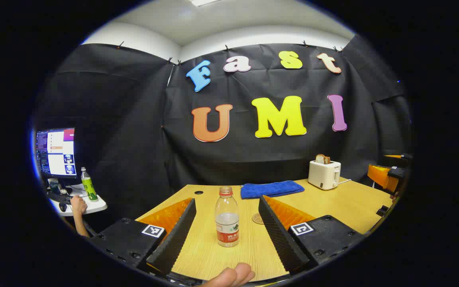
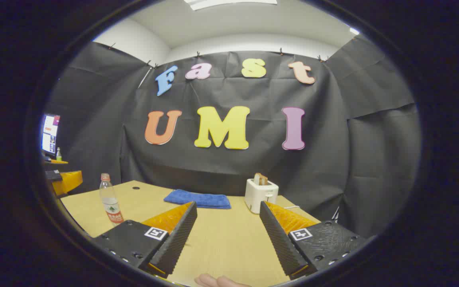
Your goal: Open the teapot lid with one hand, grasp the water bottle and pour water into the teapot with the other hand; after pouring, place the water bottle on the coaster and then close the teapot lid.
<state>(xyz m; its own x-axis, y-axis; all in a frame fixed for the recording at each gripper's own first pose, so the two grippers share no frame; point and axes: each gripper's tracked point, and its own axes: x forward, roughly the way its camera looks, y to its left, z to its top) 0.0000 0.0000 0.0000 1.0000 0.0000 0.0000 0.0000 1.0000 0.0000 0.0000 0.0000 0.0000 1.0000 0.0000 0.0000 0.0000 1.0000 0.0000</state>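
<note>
Fingertip (image 1: 229, 277) cut off at bottom edge; coaster (image 1: 258, 218) half hidden. Left gripper (image 1: 226, 235) and right gripper (image 2: 226, 235) spread wide. Water bottle (image 1: 227, 222) upright, capped, partly filled.

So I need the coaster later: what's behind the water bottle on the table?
Behind the water bottle, slightly to its right, lies the round coaster, partly hidden by the left gripper's finger. Farther back lies a blue towel.

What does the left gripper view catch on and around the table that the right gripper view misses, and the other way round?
Left gripper view alone: a round coaster behind the water bottle, and a person's arm at the side desk. Right gripper view alone: bare tabletop between its open fingers, nothing lined up. Shared: the bottle, standing upright, the blue towel, the toaster with bread, the monitor; both grippers open.
</note>
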